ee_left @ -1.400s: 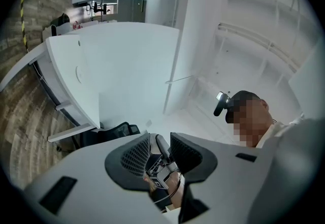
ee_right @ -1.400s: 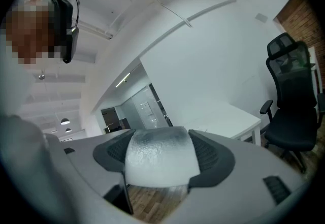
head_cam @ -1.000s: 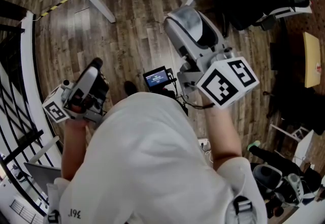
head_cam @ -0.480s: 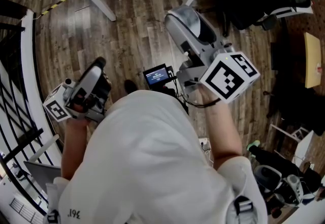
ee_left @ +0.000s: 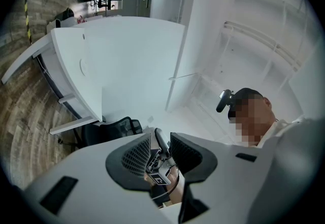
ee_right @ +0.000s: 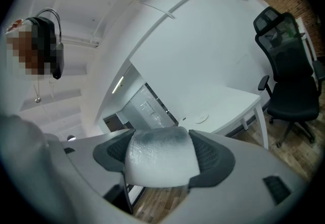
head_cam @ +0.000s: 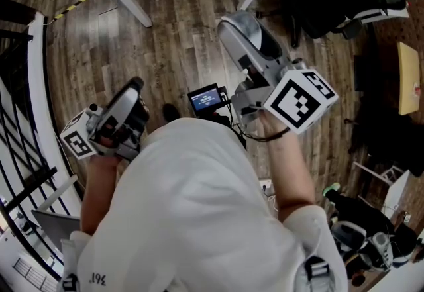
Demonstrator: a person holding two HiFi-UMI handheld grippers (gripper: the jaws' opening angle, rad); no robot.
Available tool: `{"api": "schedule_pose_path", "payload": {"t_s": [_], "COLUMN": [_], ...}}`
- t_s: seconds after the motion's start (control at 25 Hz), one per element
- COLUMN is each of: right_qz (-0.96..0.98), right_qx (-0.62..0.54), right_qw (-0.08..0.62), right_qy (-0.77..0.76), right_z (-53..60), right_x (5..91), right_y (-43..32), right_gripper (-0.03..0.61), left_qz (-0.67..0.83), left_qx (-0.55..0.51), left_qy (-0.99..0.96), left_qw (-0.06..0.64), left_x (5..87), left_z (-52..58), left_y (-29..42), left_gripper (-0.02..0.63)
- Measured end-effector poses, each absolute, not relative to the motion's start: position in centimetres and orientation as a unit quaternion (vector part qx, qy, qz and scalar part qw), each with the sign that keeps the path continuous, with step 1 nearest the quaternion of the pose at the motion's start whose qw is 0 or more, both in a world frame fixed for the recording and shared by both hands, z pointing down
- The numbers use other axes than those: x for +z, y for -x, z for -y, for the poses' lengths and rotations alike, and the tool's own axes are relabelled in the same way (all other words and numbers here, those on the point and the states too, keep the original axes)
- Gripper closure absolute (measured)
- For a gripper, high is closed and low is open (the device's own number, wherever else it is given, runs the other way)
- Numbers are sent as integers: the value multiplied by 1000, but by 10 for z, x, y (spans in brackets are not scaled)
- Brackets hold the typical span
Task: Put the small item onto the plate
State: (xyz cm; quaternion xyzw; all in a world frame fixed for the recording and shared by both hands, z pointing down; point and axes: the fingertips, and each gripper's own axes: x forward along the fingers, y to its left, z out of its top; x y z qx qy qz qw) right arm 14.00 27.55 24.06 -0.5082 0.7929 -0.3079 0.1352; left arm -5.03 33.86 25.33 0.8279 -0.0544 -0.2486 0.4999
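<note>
- My shirt point(head_cam: 199, 218): a small dark print near its lower left edge reads roughly "361", with the last character small and raised.
- My left marker cube point(head_cam: 76, 142): a black-and-white square code, no letters or numbers.
- My right marker cube point(head_cam: 299, 100): the same kind of code on two faces, nothing to read.
- Small screen point(head_cam: 204, 99) between my arms: lit blue, its lines too small to read.
- Striped tape point(head_cam: 76, 7) on the floor: yellow and black, no words.
</note>
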Motion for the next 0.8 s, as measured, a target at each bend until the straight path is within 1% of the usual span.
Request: {"api": "schedule_pose_path", "payload": {"t_s": [0.8], "right_qz": [-788], "right_qx": [-319], "right_qw": [127], "right_qy": [512], "right_z": [-288], "right_x": [254], "right_y": [-145], "right_gripper": [259], "left_qz": [70], "left_qx": [-256], "left_qy": [-831], "left_qw": [489], "left_x": [253], "left_z": [-336], "left_y": [54], "left_gripper": [505]}}
